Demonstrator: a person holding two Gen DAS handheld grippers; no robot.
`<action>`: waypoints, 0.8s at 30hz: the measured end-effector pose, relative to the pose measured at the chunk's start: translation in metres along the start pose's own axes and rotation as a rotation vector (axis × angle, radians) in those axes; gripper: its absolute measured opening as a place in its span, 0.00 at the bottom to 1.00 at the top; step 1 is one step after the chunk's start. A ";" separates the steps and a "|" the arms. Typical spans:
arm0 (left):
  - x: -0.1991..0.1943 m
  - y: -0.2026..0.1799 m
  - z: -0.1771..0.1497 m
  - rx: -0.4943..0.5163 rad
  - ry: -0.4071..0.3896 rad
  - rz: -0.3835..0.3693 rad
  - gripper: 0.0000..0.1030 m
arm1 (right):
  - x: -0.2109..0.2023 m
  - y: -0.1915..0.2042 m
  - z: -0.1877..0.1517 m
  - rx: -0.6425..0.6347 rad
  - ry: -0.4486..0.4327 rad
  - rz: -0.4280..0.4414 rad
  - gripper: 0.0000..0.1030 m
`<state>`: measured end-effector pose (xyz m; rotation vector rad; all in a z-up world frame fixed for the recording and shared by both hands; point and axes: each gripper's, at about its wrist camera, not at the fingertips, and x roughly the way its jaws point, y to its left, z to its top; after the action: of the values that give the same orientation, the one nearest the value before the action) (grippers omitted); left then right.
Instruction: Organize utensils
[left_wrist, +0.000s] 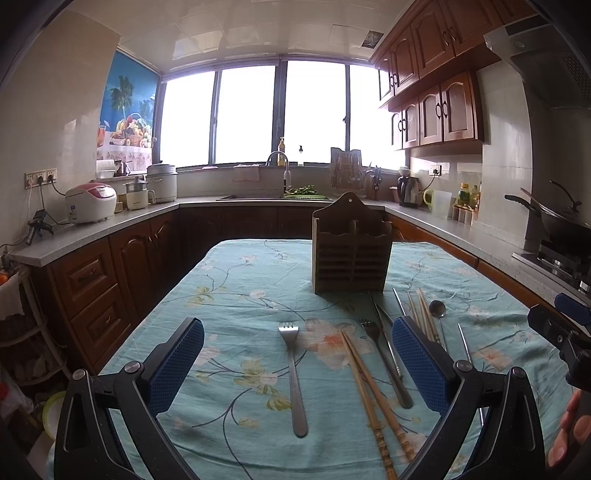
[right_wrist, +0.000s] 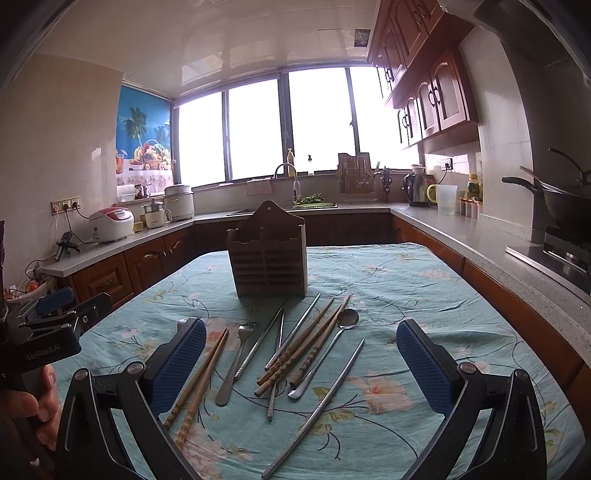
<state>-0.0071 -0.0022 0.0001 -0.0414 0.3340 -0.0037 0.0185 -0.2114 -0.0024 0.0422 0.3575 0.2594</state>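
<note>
A brown wooden utensil holder (left_wrist: 351, 251) (right_wrist: 267, 254) stands upright on the floral tablecloth, with nothing visible in its slots. Loose utensils lie in front of it: a steel fork (left_wrist: 293, 373), a pair of bamboo chopsticks (left_wrist: 373, 395) (right_wrist: 197, 384), a second fork (left_wrist: 384, 358) (right_wrist: 236, 360), a spoon (left_wrist: 437, 314) (right_wrist: 328, 350), several more wooden chopsticks (right_wrist: 303, 347) and metal chopsticks (right_wrist: 317, 406). My left gripper (left_wrist: 297, 363) is open above the fork and bamboo pair. My right gripper (right_wrist: 301, 362) is open over the main pile. Neither holds anything.
The table (right_wrist: 424, 295) carries a teal flowered cloth. Counters run along both sides; a rice cooker (left_wrist: 90, 201) sits left, a kettle (left_wrist: 408, 190) and a wok (left_wrist: 561, 221) on the stove right. A hand (right_wrist: 26, 395) holds the other gripper's handle.
</note>
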 end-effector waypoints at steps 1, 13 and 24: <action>0.000 0.000 0.000 0.000 0.001 0.000 0.99 | 0.000 0.000 0.000 0.000 0.000 0.000 1.00; 0.009 0.001 0.000 -0.011 0.022 -0.006 0.99 | 0.002 -0.001 0.000 0.007 0.009 0.004 1.00; 0.035 0.007 0.015 -0.057 0.120 -0.077 0.99 | 0.016 -0.017 0.007 0.061 0.054 0.012 1.00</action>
<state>0.0311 0.0047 0.0019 -0.1107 0.4521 -0.0737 0.0398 -0.2231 -0.0028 0.0976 0.4186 0.2614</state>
